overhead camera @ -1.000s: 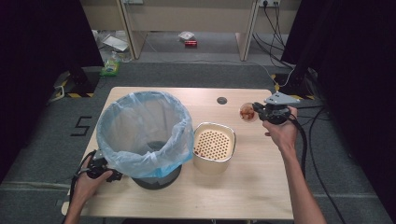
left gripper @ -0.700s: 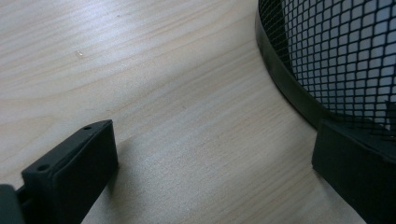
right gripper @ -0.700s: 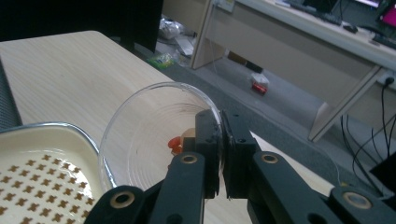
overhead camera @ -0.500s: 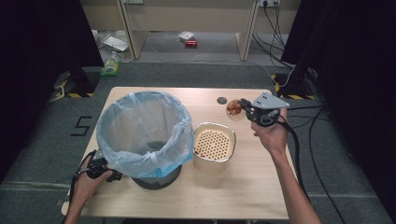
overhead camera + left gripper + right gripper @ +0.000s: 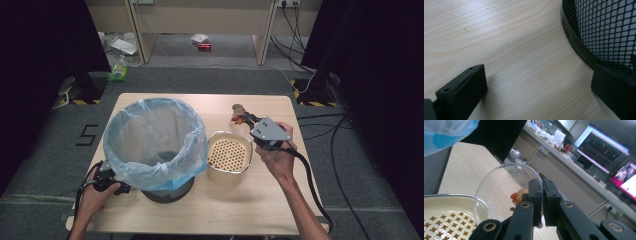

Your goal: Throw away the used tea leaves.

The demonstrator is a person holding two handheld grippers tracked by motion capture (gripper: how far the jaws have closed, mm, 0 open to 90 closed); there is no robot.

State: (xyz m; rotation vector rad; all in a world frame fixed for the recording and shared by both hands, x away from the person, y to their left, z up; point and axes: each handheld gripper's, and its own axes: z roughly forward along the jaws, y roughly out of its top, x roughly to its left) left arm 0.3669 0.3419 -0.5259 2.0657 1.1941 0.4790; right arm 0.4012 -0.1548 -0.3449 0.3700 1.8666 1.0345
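Left side: the left gripper [image 5: 107, 181] rests low on the surface [image 5: 280, 210] at the near-left foot of the mesh bin [image 5: 604, 32], which carries a blue bag liner [image 5: 155, 137]. In the left gripper view its jaws stand wide apart and hold nothing; one lies flat on the wood, the other sits close against the bin's black base ring, though actual contact cannot be confirmed. Centre: a cream perforated strainer pot [image 5: 229, 159] stands just right of the bin, apparently touching the liner, with some reddish bits on its perforated floor. Right side: the right gripper [image 5: 542, 195] is raised above the surface just beyond the strainer pot's far-right rim. Its jaws are closed tight on the rim of a small clear glass bowl [image 5: 499, 192], which is tilted with its mouth turned toward the pot. Red and pale food scraps [image 5: 517, 195] lie against the bowl's wall near the clamped edge. Governing relation: the bowl's lower lip overlaps the pot's far rim in the right gripper view, so the pot lies down and toward the person from the bowl, while the bin lies further left. Judgement: the right hand is the nearer and sole working hand; a further tip would likely send the scraps into the pot, and spill over the rim is the risk.
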